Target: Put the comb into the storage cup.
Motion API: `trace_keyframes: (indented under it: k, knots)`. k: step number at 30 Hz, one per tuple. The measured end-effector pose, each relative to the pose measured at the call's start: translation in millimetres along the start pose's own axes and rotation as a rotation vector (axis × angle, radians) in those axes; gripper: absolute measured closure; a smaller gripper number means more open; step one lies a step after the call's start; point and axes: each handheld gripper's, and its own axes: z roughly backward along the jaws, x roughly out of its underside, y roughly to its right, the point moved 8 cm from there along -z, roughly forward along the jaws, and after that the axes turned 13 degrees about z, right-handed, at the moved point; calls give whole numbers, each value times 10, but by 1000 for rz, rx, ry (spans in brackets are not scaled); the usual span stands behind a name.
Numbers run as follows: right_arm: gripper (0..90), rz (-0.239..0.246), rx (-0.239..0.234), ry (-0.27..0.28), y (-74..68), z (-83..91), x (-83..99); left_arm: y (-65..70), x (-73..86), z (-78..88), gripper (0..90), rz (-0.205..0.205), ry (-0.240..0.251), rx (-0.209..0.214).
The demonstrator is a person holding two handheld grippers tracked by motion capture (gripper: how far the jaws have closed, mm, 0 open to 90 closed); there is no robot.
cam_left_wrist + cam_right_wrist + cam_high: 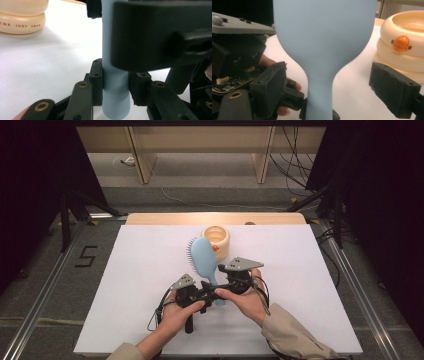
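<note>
White board [150, 285] on table (dark room around).

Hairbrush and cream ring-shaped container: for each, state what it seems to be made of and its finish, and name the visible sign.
Hairbrush: probably matte, perhaps soft-touch plastic; its pale blue handle looks smooth, even and without glare.
Cream ring-shaped container: likely moulded plastic or rubbery vinyl with a soft sheen; rounded stacked rings, faint highlights, an orange beak-like knob and printed lettering in the left gripper view. Which of the two is unclear.
</note>
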Motion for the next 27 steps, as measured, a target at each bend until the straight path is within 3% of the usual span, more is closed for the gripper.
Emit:
trace_keyframes:
  k: [9,27]
  knots:
    - [5,28,-17,18,4,58,-77,-3,-1,3,669,-1,-2,-1]
    - [2,31,11,77,64,170,-293,4,-6,2,669,0,-2,6]
